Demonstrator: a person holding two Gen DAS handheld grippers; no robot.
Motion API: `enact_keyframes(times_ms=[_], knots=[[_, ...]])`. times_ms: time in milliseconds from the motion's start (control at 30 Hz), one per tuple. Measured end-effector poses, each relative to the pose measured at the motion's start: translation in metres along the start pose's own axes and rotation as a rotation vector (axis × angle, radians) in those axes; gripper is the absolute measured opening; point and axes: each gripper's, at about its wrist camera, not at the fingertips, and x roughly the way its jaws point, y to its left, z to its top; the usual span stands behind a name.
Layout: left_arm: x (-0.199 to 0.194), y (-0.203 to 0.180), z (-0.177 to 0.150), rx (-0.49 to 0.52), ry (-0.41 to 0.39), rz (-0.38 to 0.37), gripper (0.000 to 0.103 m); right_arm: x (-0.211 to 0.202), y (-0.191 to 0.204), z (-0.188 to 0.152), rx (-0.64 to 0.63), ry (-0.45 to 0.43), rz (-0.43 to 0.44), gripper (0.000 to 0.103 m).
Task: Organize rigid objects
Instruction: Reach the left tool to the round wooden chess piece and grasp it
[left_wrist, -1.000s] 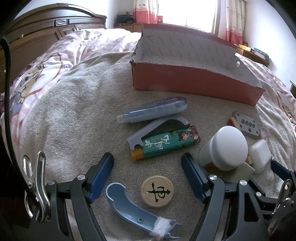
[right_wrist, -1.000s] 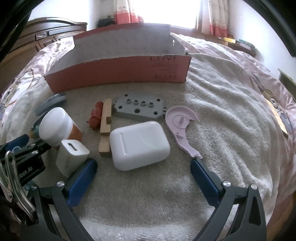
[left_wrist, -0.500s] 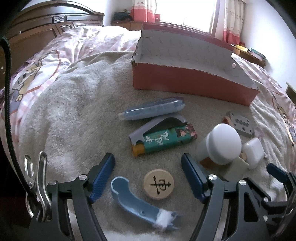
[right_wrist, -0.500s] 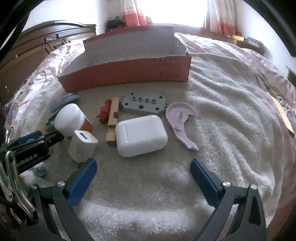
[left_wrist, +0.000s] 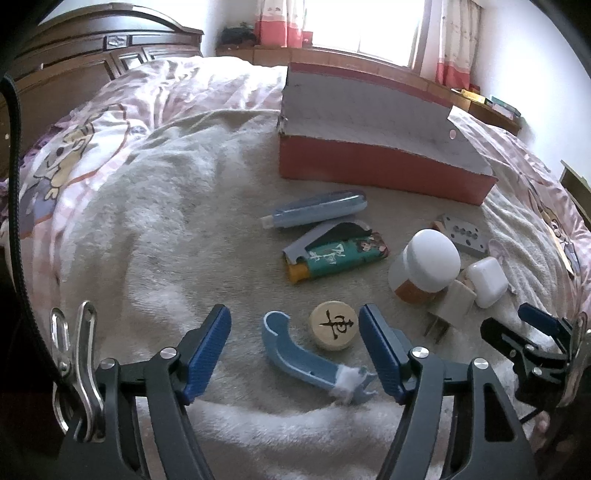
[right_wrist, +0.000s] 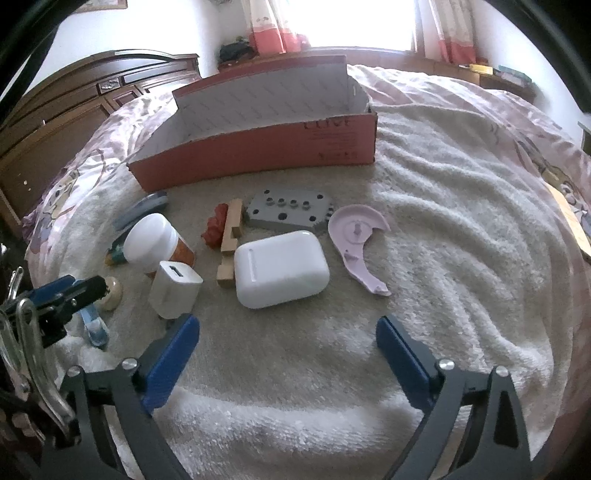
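Note:
My left gripper (left_wrist: 293, 321) hovers low over the towel, its jaws closing. A round wooden chess disc (left_wrist: 333, 329) and a curved blue plastic piece (left_wrist: 295, 354) lie between the pads, untouched. Beyond them are a green lighter (left_wrist: 340, 260), a grey curved piece (left_wrist: 317, 236) and a blue tube (left_wrist: 317, 212). My right gripper (right_wrist: 286, 328) stands open and empty, just short of a white earbud case (right_wrist: 280, 273). A white charger (right_wrist: 175, 284) and a white-capped bottle (right_wrist: 151, 240) sit left of it. The open red box (right_wrist: 258, 147) stands behind them.
A grey metal block (right_wrist: 288, 212), a wooden stick (right_wrist: 231, 240), a red lump (right_wrist: 214, 229) and a pink curved piece (right_wrist: 354, 236) lie in front of the box. All rest on a beige towel (right_wrist: 443, 258) over a bed, with a dark headboard (left_wrist: 92, 59) at the left.
The left gripper has drawn back and its jaws have narrowed a little, so the disc now lies close to the right pad. The right gripper has pulled back slightly from the white case.

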Motion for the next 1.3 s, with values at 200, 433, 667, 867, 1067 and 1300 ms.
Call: enact_keyframes(times_ms=[200,433,667,867,1067,1300], knots=[[0.002,-0.015,-0.007,0.103,0.037,-0.024,0.06,-0.005,-0.002,-0.003,-0.01,0.007,0.017,0.096],[0.008,-0.01,-0.008,0.078,0.068,-0.043,0.055,-0.008,-0.002,-0.006,-0.018,0.013,0.03,0.095],[0.004,0.001,-0.015,0.094,0.101,-0.113,0.055,-0.005,-0.002,-0.008,-0.019,0.025,0.035,0.095],[-0.001,0.0,-0.015,0.098,0.069,-0.122,0.055,-0.004,0.0,-0.01,-0.02,0.027,0.034,0.095],[-0.018,-0.012,-0.006,0.156,-0.034,-0.114,0.055,-0.003,0.001,-0.01,-0.022,0.032,0.032,0.095],[0.003,-0.032,-0.002,0.24,0.0,-0.113,0.041,-0.002,0.001,-0.01,-0.021,0.032,0.032,0.095]])
